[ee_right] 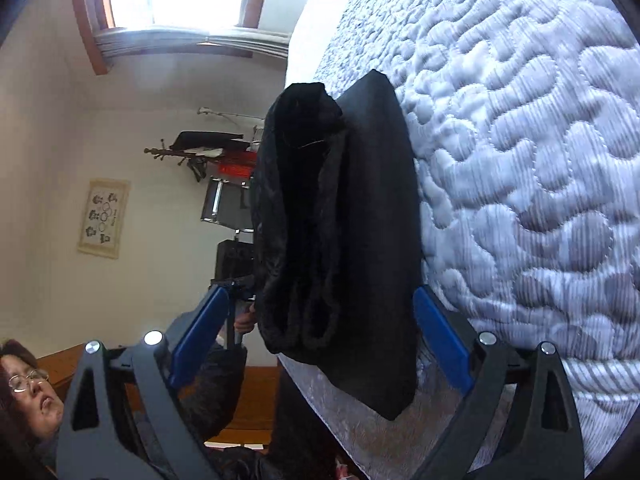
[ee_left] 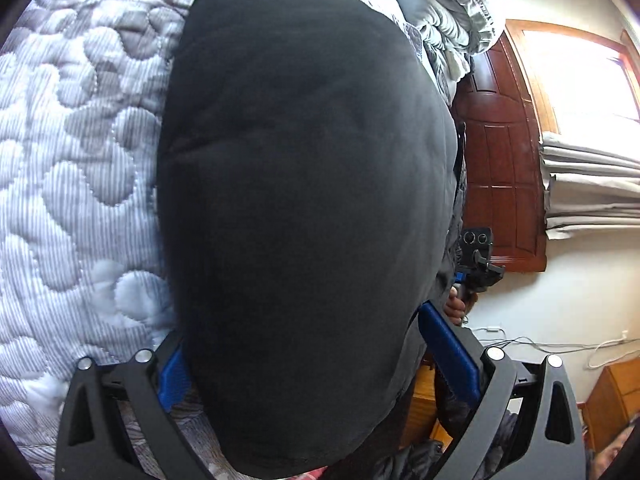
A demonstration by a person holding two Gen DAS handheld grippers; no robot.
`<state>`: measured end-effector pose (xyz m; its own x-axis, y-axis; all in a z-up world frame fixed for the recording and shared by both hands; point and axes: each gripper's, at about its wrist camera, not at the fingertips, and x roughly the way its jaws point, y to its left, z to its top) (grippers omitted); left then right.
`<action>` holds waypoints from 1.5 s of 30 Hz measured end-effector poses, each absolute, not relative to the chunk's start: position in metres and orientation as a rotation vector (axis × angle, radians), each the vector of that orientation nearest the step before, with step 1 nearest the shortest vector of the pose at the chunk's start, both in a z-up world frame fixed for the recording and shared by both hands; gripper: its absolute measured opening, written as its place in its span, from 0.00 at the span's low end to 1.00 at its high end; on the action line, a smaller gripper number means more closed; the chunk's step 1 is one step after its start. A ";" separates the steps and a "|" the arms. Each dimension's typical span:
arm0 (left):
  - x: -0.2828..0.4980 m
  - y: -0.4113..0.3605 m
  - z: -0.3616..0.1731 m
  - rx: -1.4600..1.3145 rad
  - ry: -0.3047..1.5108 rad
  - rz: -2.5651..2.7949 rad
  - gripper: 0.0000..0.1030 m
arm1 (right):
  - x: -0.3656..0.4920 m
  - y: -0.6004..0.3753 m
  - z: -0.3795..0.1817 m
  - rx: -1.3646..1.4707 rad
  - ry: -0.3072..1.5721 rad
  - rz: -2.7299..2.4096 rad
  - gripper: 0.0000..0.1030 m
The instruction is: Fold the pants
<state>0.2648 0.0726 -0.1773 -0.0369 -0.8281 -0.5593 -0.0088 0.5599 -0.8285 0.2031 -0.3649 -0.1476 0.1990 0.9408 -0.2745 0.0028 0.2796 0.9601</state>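
The black pants [ee_left: 304, 208] lie folded into a thick bundle on the quilted bed and fill most of the left wrist view. My left gripper [ee_left: 320, 364] is open, its blue pads [ee_left: 450, 354] standing on either side of the bundle's near end. In the right wrist view the pants [ee_right: 340, 232] show as a stacked fold with a fleecy lining. My right gripper [ee_right: 320, 332] is open too, with its blue pads [ee_right: 438, 340] wide on both sides of the bundle's end. The other gripper [ee_left: 478, 258] shows past the pants in the left wrist view.
The grey-white quilted bedspread [ee_right: 520, 160] covers the bed. A bunched duvet [ee_left: 448, 12] lies at the bed's far end. A wooden door [ee_left: 500, 152] and a curtained window [ee_left: 580, 72] stand beside the bed. The person [ee_right: 28, 388] is at the bed's edge.
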 end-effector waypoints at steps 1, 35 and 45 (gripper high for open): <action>0.266 0.071 -0.176 -0.762 1.475 -0.775 0.96 | 0.204 -0.364 -0.147 1.067 1.165 0.882 0.94; 0.264 0.044 -0.155 -0.756 1.398 -0.688 0.33 | 0.184 -0.306 -0.081 0.651 1.077 0.770 0.44; 0.263 0.038 -0.128 -0.738 1.282 -0.726 0.29 | 0.185 -0.295 -0.056 0.635 1.018 0.763 0.44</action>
<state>0.2625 0.0375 -0.1277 0.1393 -0.8143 -0.5634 0.0639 0.5752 -0.8155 0.1851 -0.2952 -0.0556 0.3183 0.8030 -0.5039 -0.2589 0.5850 0.7686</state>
